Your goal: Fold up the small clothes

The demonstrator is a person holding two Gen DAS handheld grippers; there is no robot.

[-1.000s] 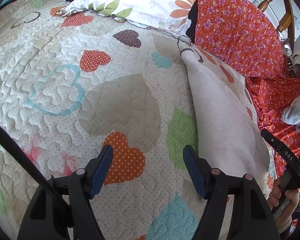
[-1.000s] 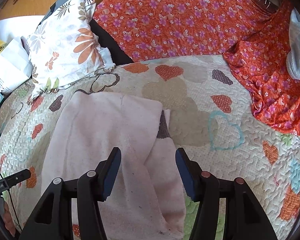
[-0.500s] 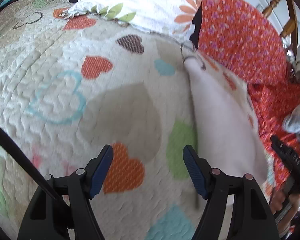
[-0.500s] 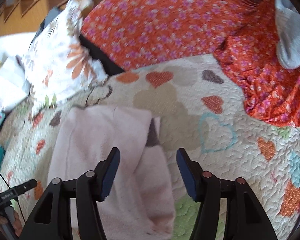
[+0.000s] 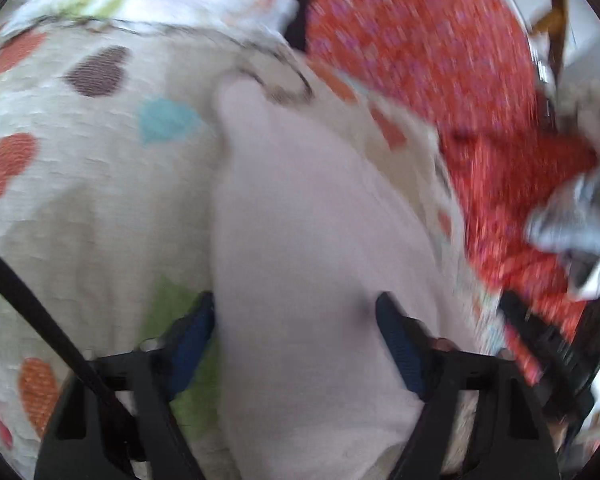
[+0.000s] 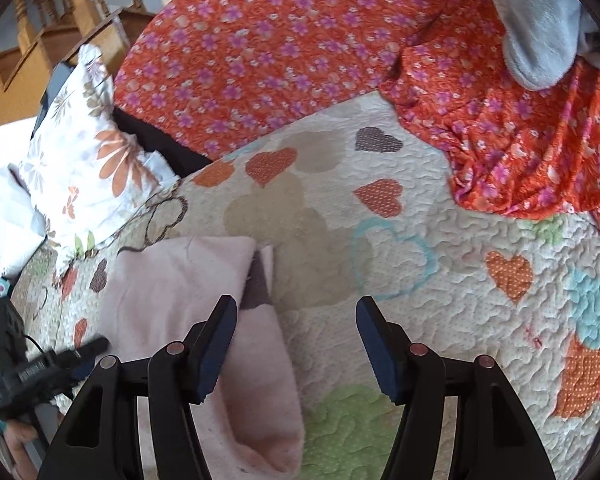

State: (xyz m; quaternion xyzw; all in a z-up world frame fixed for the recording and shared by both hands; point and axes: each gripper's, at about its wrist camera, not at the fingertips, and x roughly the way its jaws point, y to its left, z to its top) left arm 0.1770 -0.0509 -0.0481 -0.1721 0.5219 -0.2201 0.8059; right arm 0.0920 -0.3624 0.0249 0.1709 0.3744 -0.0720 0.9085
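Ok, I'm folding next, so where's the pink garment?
The pink garment lies on the heart quilt, lower left in the right wrist view, just below the floral pillow.

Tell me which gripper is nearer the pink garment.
Left. The left gripper straddles the pink garment, open. The right gripper hangs open off its edge, mostly over the heart quilt.
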